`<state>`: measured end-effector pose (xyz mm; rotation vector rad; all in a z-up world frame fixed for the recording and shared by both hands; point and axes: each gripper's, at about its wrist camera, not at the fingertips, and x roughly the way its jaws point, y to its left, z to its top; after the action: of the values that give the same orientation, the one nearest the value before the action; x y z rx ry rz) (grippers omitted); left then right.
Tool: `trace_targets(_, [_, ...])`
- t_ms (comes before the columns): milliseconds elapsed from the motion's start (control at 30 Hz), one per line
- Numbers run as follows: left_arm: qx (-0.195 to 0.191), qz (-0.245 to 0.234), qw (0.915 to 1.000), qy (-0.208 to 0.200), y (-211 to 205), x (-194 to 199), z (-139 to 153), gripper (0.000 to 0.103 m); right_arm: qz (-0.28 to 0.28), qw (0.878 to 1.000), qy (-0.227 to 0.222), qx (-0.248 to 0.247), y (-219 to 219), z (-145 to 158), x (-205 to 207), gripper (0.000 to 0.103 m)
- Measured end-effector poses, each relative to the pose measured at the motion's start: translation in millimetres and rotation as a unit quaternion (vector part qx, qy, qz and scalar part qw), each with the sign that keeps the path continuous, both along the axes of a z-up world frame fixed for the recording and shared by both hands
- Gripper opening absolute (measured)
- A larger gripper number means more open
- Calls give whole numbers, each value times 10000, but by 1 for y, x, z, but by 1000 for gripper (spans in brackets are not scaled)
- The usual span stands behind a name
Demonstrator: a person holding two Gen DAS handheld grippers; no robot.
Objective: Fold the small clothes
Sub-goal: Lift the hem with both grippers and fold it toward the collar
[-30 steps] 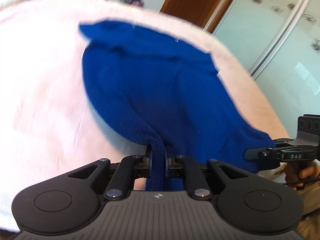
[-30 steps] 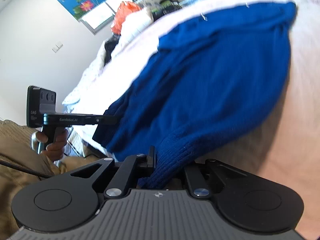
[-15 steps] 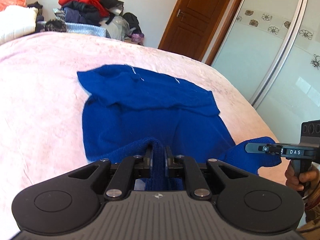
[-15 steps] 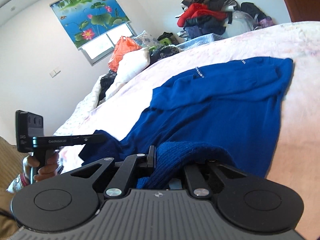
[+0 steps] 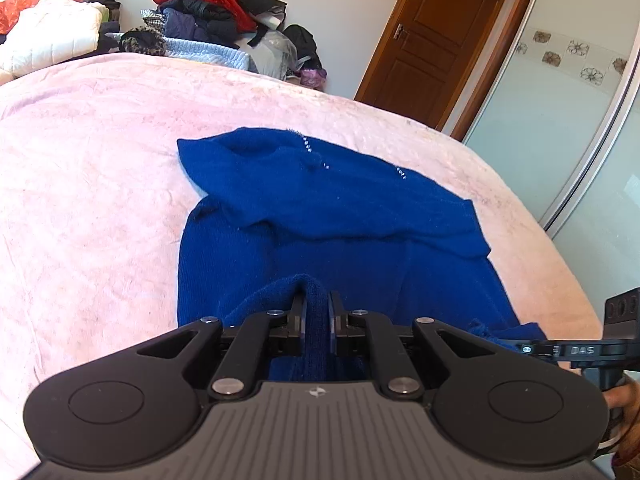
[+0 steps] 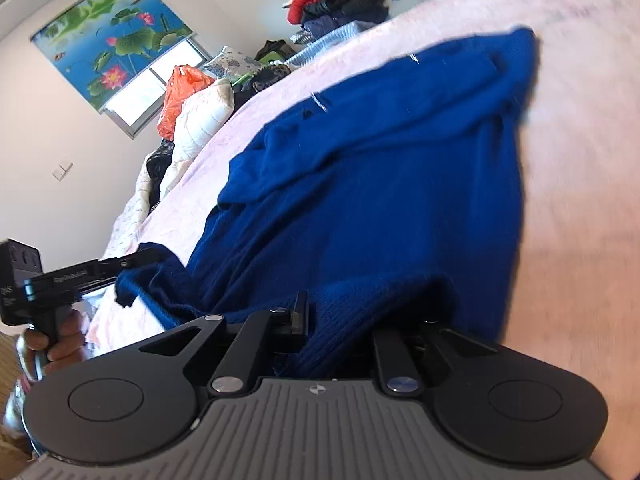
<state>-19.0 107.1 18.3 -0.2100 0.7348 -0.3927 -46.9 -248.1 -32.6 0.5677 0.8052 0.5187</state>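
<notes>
Both claws have hold of the blue sweater [image 5: 328, 220]: my left claw [image 5: 316, 312] is pinched nearly closed on a bunched ridge of the near hem, the knit squeezed into a thick roll between its fingers, while my right claw [image 6: 360, 320] is just opening with the other hem corner still draped between and over its fingers, so I cannot say how firmly that side is gripped. I read the sweater as a soft, fairly light knit with no stiffness of its own; it slumps and wrinkles wherever it is not pulled taut, and its fuzzy surface should cling to the pads rather than slip. It lies spread on the pink blanket [image 5: 88, 168] covering the bed, its far part already doubled over the body with a loose edge running across the middle, and a few small sparkly studs [image 5: 307, 145] near the far end. I would take it by the ribbed hem or at a folded corner, where the cloth is thickest and a pinch gathers every layer; a grab in the thin middle would likely lift only the top layer and drag the fold crooked. From the left view the other claw's handle and a hand [image 5: 624, 396] sit low at the right edge. Beyond the bed are a heap of clothes [image 5: 216, 12], a white quilted bundle [image 5: 52, 36], a wooden door [image 5: 432, 40] and a sliding glass panel [image 5: 560, 120].
</notes>
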Motion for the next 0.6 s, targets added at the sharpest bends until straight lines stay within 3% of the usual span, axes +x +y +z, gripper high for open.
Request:
trace_targets(133, [-29,65,10000,38,3,1,-2,10,-17,10000,-42,88,-7,-1,-11,22])
trace_targets(167, [-46,85,9999,30,3,1,-1,10,29,9999,-97,-2,-6,1,-13,15])
trace_targets(200, [-61,104,9999,13,3,0,0,10,56,9999,-157,-28,-5,5,-16,11])
trace_targets(600, [-230,253,9987,-376,3,4,28,10,-83,9933,-1136,218,-7,64,0,11])
